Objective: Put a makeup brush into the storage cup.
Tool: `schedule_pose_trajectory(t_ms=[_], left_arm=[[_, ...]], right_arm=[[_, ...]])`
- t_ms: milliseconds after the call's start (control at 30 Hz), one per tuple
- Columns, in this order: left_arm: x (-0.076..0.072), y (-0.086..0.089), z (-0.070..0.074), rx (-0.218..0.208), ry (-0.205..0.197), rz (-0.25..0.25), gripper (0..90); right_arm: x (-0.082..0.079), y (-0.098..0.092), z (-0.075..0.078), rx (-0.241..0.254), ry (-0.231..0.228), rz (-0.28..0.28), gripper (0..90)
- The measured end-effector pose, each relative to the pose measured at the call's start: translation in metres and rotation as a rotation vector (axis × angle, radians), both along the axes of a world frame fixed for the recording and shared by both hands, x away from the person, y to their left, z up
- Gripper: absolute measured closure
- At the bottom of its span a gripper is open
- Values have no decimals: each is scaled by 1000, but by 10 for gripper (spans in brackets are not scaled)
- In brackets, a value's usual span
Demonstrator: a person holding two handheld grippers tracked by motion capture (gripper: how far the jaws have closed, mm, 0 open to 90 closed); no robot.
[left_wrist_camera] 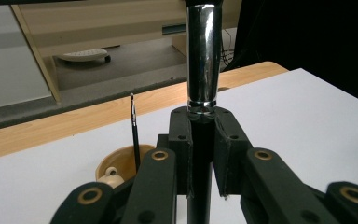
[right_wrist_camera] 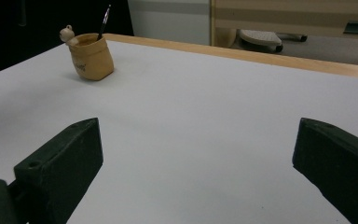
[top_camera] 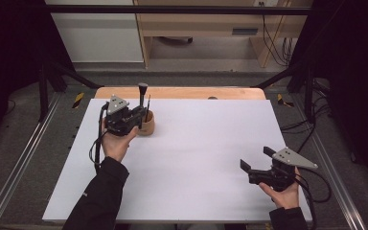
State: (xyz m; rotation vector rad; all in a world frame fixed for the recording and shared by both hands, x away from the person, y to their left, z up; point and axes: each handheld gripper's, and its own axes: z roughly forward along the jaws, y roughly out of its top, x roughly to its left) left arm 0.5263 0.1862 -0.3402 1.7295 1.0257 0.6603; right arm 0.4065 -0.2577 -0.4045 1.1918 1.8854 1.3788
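Spread wide and idle, the right gripper (top_camera: pixel 255 160) waits well apart from the pot (top_camera: pixel 147 123). Beside the pot, the left gripper (left_wrist_camera: pixel 200 140) has its fingers clenched on an upright brush (left_wrist_camera: pixel 204 60). Judged next: lower it inside, beside the thin brush (left_wrist_camera: pixel 134 128).

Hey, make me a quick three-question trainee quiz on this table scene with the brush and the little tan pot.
1. True or false: the left gripper is shut on the brush with the shiny metal collar.
2. Which gripper has open jaws with nothing between them? A) left B) right
3. Fill in: a thin black brush stands inside the tan ____.

Key: 1 true. 2 B: the right gripper is open above the bare white table top. 3 pot.
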Motion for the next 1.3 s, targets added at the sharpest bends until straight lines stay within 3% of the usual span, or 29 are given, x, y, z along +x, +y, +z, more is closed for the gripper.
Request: schedule_pose_trajectory(t_ms=[233, 433, 1133, 1300], left_arm=[[13, -2, 0, 23, -5, 2, 787], [23, 2, -1, 12, -4, 4, 787], [60, -5, -19, 12, 20, 29, 787], [68, -7, -24, 37, 25, 38, 787]], right_arm=[[0, -1, -1, 0, -4, -2, 21], [0, -2, -1, 4, 1, -7, 21], [0, -7, -2, 11, -6, -13, 23], [0, -7, -1, 12, -5, -12, 23]])
